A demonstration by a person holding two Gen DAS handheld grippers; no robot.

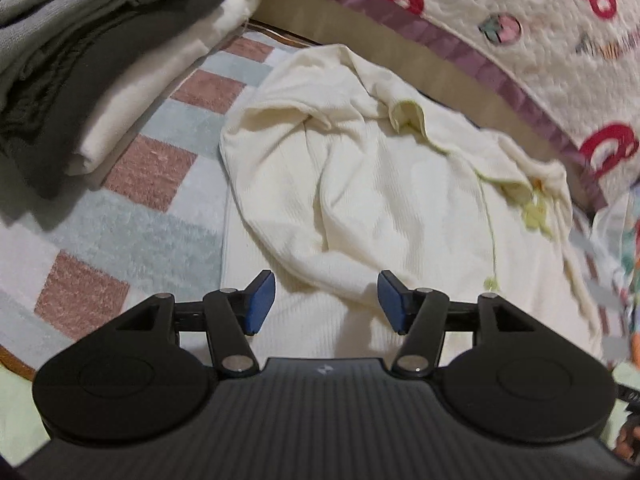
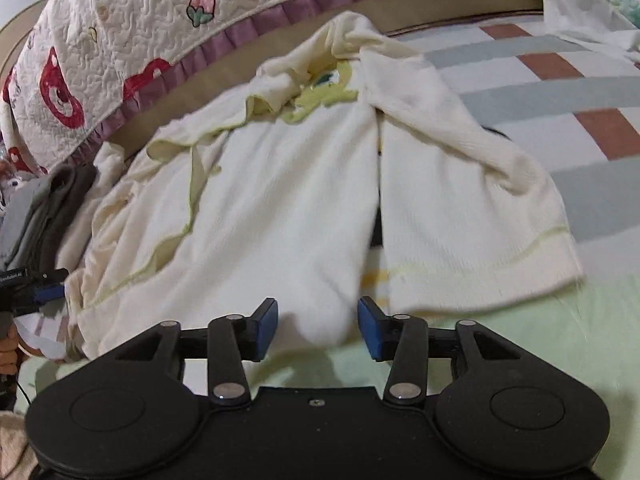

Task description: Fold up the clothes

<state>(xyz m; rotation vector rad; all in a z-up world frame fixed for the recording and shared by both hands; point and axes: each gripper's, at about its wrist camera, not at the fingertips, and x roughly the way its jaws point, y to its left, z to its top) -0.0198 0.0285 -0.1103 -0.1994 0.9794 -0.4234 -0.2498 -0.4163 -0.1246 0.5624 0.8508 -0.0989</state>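
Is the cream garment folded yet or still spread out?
Partly folded. The cream knit garment with yellow-green trim has a sleeve flipped across its body, but the rest lies rumpled on the checked blanket.

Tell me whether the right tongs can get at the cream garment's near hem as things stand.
Probably yes. The right tongs stand open, with the cream garment bulging between the pads, unpinched. Nothing lies over the hem or blocks the approach.

Home bedroom, quilted bedspread [image 2: 132, 20], checked blanket [image 1: 132, 200], stacked folded clothes [image 1: 80, 60]
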